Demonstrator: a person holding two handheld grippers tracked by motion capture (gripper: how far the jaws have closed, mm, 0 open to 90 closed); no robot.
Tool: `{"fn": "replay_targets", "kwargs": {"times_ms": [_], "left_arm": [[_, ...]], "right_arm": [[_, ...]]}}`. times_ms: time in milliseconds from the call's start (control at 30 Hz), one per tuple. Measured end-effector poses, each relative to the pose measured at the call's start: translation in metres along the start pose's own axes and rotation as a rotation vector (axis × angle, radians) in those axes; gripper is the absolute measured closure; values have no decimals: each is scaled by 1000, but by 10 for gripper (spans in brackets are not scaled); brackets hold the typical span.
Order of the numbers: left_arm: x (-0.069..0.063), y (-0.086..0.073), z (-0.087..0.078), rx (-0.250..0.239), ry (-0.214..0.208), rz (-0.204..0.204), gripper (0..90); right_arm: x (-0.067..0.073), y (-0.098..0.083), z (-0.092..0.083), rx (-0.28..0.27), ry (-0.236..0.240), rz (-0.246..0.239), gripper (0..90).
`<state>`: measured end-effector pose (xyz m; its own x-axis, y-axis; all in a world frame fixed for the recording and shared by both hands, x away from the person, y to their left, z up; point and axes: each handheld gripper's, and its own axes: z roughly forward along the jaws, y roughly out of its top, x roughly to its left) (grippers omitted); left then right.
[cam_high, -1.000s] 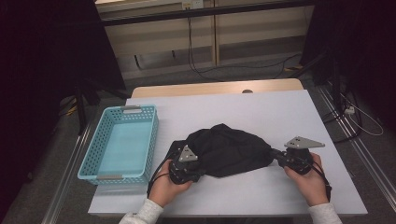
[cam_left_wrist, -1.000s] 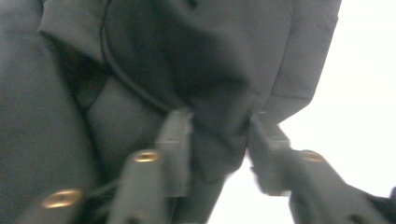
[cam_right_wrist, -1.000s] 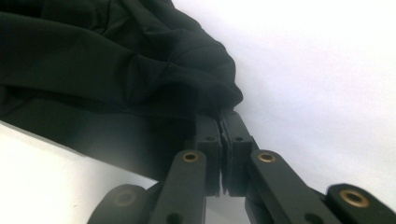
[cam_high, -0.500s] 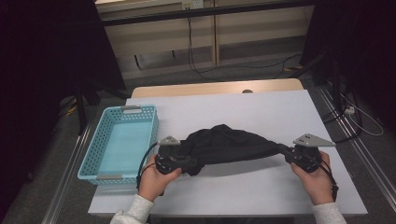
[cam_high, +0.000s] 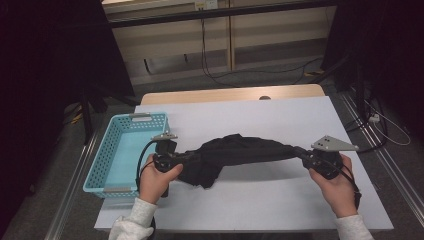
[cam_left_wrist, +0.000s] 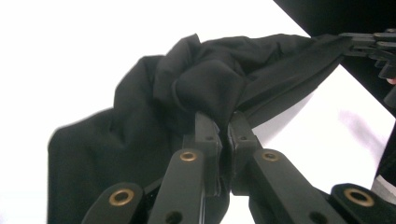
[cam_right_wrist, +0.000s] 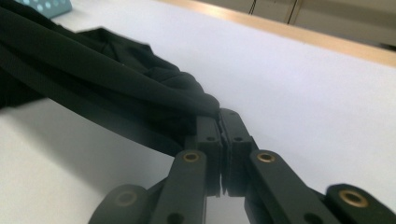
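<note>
Black cloth garment (cam_high: 235, 152) hangs stretched between our grippers above white desk (cam_high: 260, 117). Left gripper (cam_left_wrist: 223, 122) clamped on one end, right gripper (cam_right_wrist: 219, 116) clamped on other. We judge spreading step underway; next: keep tension, lower flat beside turquoise plastic basket (cam_high: 107, 160).

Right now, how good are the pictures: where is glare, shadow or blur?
High view: dim room, the black crumpled cloth casts a soft shadow on the white table. Left gripper view: the table glares pure white. Right gripper view: near jaw links blurred.
</note>
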<state>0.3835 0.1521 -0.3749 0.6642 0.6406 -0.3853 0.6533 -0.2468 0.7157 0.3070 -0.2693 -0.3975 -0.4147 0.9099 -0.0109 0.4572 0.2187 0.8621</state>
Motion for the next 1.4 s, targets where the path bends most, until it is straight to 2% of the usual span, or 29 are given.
{"fn": "replay_targets", "kwargs": {"times_ms": [100,433,700,967,1167,1400], "left_arm": [[-4,9,0,9,7,26,861],[-4,38,-11,-13,13,35,861],[-7,61,-19,-17,48,72,861],[3,68,-16,-24,44,58,861],[3,67,-18,-16,64,63,861],[8,67,-21,-14,57,45,861]], "right_arm": [[-3,7,-1,2,-4,-8,883],[-12,33,-1,4,8,-25,883],[-14,51,-4,-17,8,-28,883],[-12,53,0,-17,9,-25,883],[-9,56,4,-11,11,-18,882],[-7,60,7,-11,16,-22,883]]}}
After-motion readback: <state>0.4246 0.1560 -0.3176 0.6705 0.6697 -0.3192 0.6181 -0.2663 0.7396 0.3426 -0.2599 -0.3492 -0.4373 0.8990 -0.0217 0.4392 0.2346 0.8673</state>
